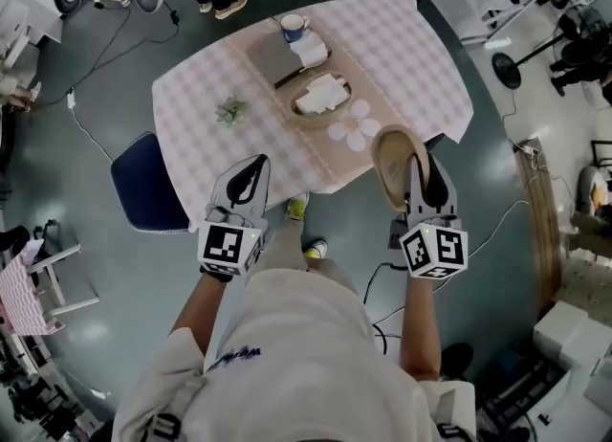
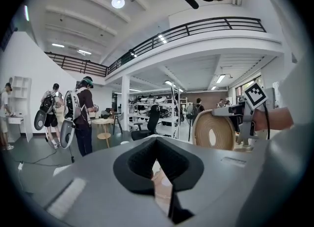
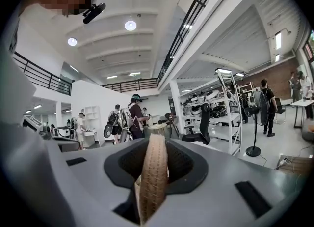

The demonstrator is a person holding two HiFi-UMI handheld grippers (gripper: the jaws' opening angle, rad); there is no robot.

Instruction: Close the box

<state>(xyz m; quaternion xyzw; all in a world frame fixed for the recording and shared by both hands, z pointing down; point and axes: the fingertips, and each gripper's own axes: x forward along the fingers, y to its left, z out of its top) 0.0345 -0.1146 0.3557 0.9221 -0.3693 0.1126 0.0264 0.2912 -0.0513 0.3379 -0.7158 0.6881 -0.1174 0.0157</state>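
Observation:
An oval woven box (image 1: 320,98) with white cloth inside stands open on a mat in the middle of the table (image 1: 402,48). Its woven lid (image 1: 394,165) is off the table's near edge, held upright on edge, with my right gripper (image 1: 418,170) shut on its rim. In the right gripper view the lid's rim (image 3: 152,172) stands edge-on between the jaws. In the left gripper view, the lid (image 2: 214,131) and the right gripper (image 2: 245,115) show at the right. My left gripper (image 1: 251,170) hangs at the table's near-left edge, jaws together, holding nothing (image 2: 159,172).
The table also carries a mug (image 1: 294,25) with a white cloth beside it, a small green plant (image 1: 230,111) and a flower-shaped coaster (image 1: 354,124). A blue chair (image 1: 143,182) stands at the table's left. Cables lie on the floor. People stand farther off.

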